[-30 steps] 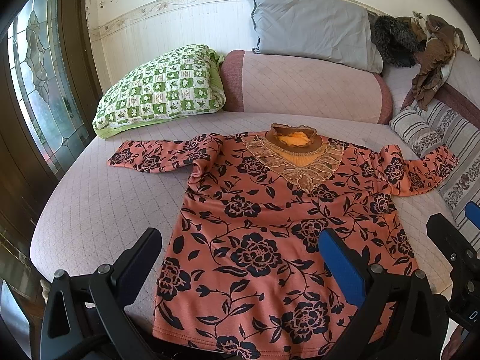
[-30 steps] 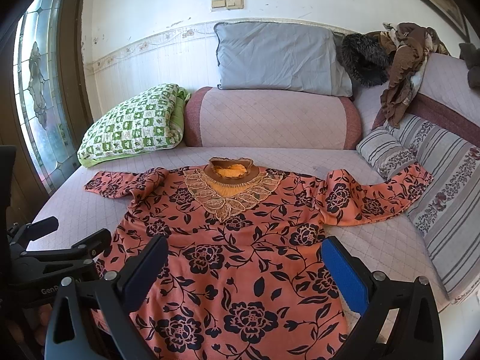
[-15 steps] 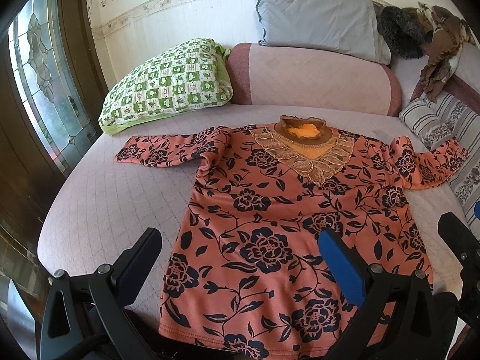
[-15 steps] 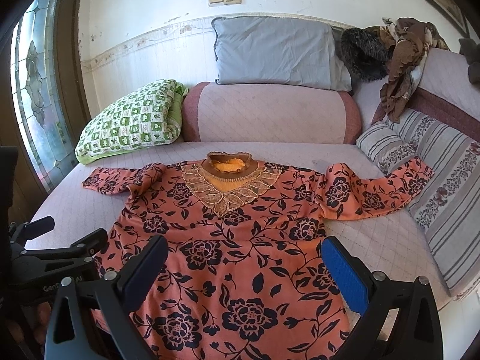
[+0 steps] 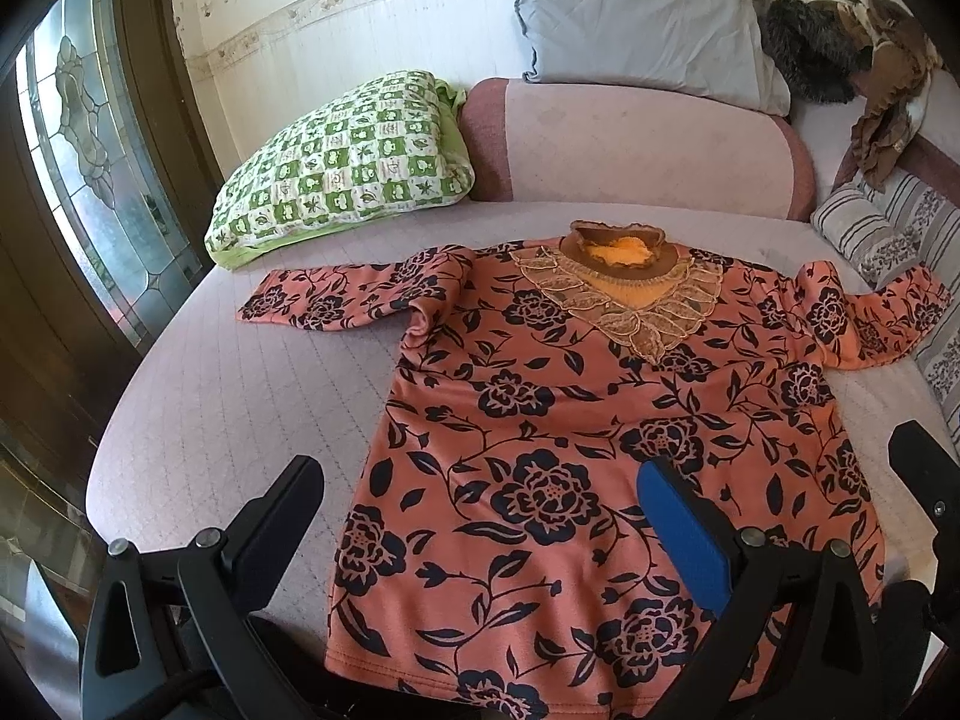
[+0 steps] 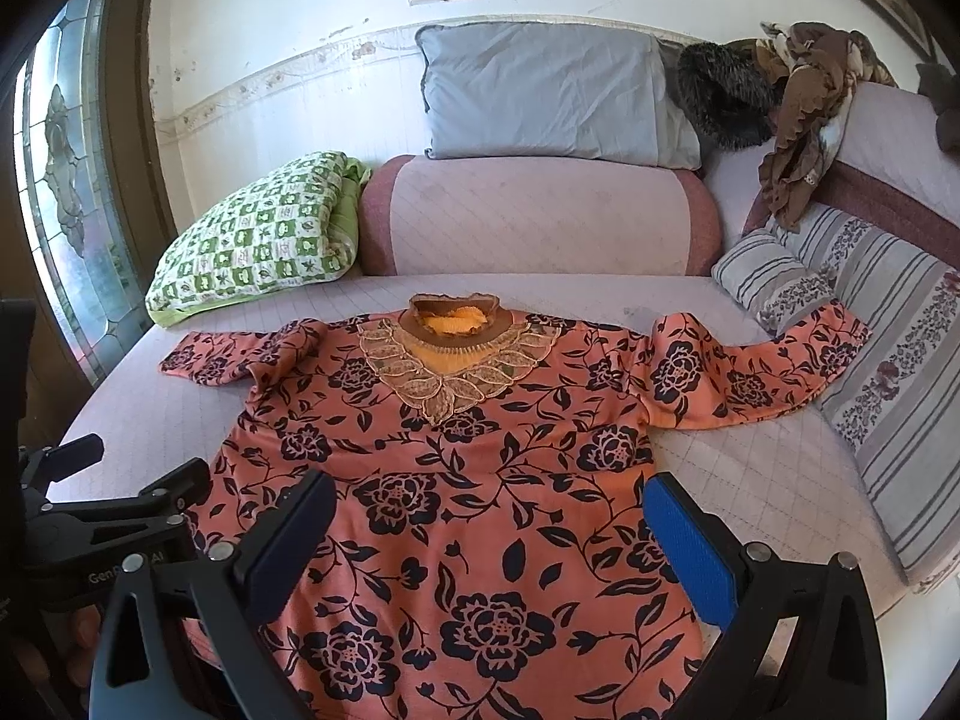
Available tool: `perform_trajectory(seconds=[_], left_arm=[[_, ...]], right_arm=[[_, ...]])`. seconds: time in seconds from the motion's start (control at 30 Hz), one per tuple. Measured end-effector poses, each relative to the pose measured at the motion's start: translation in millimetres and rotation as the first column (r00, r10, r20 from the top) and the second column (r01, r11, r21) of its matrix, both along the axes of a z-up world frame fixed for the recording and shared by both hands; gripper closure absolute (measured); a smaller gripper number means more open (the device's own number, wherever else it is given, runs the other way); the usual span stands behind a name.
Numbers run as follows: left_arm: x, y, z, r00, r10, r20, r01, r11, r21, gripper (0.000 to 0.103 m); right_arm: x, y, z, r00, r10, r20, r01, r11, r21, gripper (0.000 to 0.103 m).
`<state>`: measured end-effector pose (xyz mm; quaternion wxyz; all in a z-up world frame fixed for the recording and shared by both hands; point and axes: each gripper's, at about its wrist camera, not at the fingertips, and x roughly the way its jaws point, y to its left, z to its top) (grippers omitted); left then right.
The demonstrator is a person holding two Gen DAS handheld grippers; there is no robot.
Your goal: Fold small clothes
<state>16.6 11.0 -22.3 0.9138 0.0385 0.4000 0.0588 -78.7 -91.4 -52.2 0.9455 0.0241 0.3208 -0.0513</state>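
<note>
A salmon-orange top with black flowers (image 5: 576, 432) lies flat, front up, on the pink quilted bed (image 5: 240, 408), collar (image 5: 618, 240) at the far end, both sleeves spread out. It also shows in the right wrist view (image 6: 456, 498). My left gripper (image 5: 480, 498) is open and empty, above the hem's left part. My right gripper (image 6: 489, 510) is open and empty, above the hem's right part. The left gripper (image 6: 120, 516) shows at the left edge of the right wrist view.
A green checked pillow (image 5: 348, 162) lies at the far left. A pink bolster (image 5: 648, 150) and a grey pillow (image 5: 642, 30) stand behind the top. Striped cushions (image 6: 888, 360) line the right side, under the right sleeve (image 6: 756, 366). A glass door (image 5: 90, 168) is left.
Both grippers have drawn back and risen a little, so the top sits lower and smaller in both views. The top has not moved.
</note>
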Motion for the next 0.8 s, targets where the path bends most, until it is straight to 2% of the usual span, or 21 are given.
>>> perform_trajectory(seconds=[0.6, 0.7, 0.8], left_arm=[[12.3, -4.5, -10.7, 1.000, 0.026, -0.006, -0.026, 0.996, 0.091, 0.000], [16.4, -4.3, -14.3, 0.999, 0.022, -0.024, -0.020, 0.996, 0.081, 0.000], [24.4, -1.4, -20.7, 0.998, 0.002, -0.060, 0.000, 1.000, 0.031, 0.000]], right_arm=[[17.0, -6.1, -19.8, 0.999, -0.004, -0.044, 0.006, 1.000, 0.030, 0.000], [21.0, -7.9, -24.1, 0.999, -0.004, -0.054, 0.006, 0.999, 0.037, 0.000], [26.4, -14.0, -29.2, 0.998, 0.001, -0.064, 0.002, 0.999, 0.050, 0.000]])
